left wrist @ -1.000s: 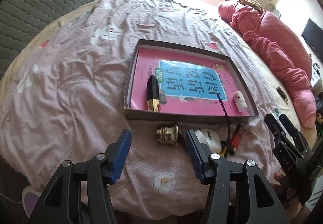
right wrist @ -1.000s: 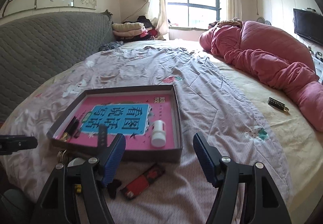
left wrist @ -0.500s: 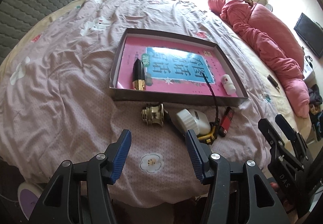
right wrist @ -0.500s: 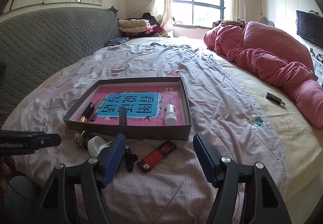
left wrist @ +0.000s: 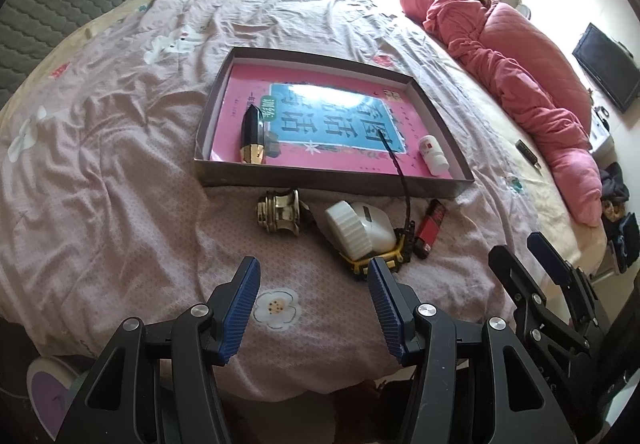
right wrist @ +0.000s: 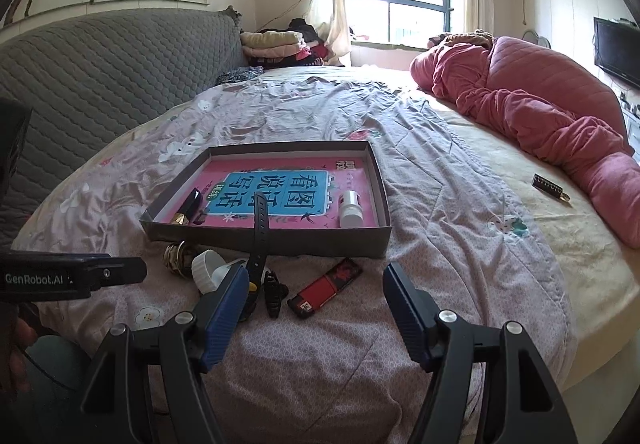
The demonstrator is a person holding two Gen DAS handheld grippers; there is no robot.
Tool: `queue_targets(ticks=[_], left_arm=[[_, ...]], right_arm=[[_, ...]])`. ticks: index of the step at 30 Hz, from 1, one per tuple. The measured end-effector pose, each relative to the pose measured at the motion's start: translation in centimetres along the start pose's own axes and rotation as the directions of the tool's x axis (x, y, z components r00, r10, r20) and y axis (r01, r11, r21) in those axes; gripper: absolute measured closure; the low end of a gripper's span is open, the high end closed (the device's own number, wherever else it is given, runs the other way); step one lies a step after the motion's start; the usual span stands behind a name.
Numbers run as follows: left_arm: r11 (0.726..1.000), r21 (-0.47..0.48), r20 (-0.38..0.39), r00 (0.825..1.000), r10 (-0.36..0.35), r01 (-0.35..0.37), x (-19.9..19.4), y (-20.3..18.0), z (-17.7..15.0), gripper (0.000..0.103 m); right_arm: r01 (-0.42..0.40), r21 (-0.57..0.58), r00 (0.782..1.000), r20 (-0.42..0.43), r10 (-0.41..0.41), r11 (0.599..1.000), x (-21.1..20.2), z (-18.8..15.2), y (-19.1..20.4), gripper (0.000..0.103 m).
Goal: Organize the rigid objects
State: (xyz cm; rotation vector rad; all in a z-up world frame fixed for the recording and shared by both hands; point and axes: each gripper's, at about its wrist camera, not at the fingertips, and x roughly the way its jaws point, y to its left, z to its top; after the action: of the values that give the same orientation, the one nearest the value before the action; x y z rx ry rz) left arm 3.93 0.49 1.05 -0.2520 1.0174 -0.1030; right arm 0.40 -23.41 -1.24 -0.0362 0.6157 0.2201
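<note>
Two grippers, mine, hovered over the near edge of the bed, both with jaws apart and nothing between them: the left gripper (left wrist: 312,308) above a flower print on the quilt (left wrist: 120,171), the right gripper (right wrist: 312,308) over bare quilt short of the lighter (right wrist: 325,288).

Step in hand, as I judged it: the approach to the loose items lying just outside the tray (left wrist: 324,179), before any grasp. Inside the tray lay a lipstick (left wrist: 253,135) and a small white bottle (left wrist: 433,156) on a glossy pink book cover; a black strap (right wrist: 260,228) stood up across the tray's near wall.

Left to gather, by my estimate:
- a brass fitting (left wrist: 280,211), ridged and shiny, nearest my left jaws;
- a white cap (left wrist: 358,230), ribbed at one end, rounded at the other, resting against a yellow-and-black piece I could not identify;
- a black hair clip (right wrist: 274,294);
- the flat red-and-black lighter.

The next move called for lowering one gripper onto a single item and closing across its narrow side. The quilt was soft and creased, so the pads would likely sink in; the round fitting might roll.
</note>
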Motion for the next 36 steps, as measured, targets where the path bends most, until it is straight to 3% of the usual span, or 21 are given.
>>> queue_targets(ticks=[21, 36], left_arm=[[0.998, 0.044, -0.074, 0.996, -0.05, 0.053, 1.5, -2.6, -2.6, 0.045], [0.993, -0.028, -0.131, 0.985, -0.115, 0.113, 3.1, -3.0, -2.5, 0.045]], right_arm=[[-0.016, 0.06, 0.994, -0.111, 0.022, 0.998, -0.2, -1.9, -1.2, 0.034], [0.011, 0.062, 0.989, -0.147, -0.002, 0.998, 0.7, -2.4, -1.5, 0.034]])
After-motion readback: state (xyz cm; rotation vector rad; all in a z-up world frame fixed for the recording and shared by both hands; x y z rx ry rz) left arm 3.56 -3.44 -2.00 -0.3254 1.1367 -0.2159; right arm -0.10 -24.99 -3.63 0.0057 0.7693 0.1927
